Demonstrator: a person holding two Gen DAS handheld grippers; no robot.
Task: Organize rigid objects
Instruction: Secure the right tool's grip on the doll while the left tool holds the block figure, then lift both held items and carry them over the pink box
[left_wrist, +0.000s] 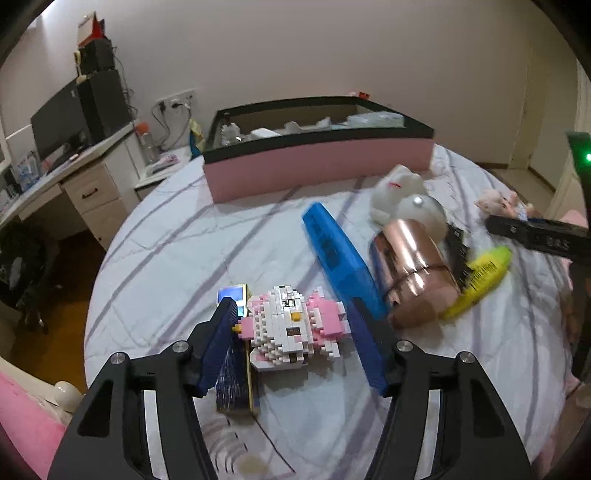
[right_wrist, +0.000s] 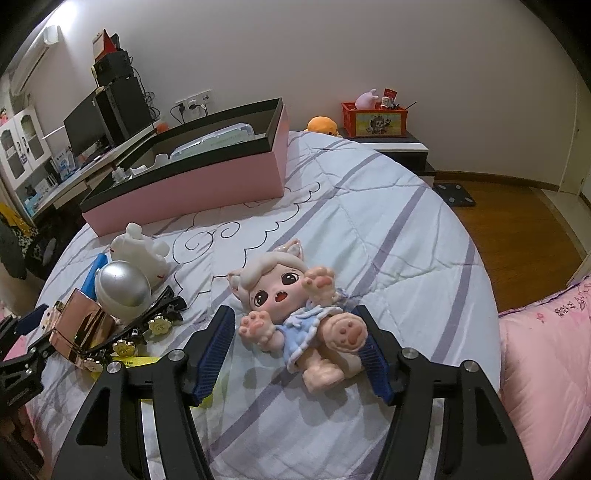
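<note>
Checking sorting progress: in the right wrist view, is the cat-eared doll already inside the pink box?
No. The cat-eared doll lies on the quilt between the right gripper's open fingers, well short of the pink box.

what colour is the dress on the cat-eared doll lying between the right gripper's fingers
Light blue with white trim on the cat-eared doll; it shows best in the right wrist view.

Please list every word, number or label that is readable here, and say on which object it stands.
None can be read.
Yellow tube: barcode and print, too blurred.
Red crate: cartoon picture only, no legible words.
Pink pillow: embroidered signs, too small to read.
</note>
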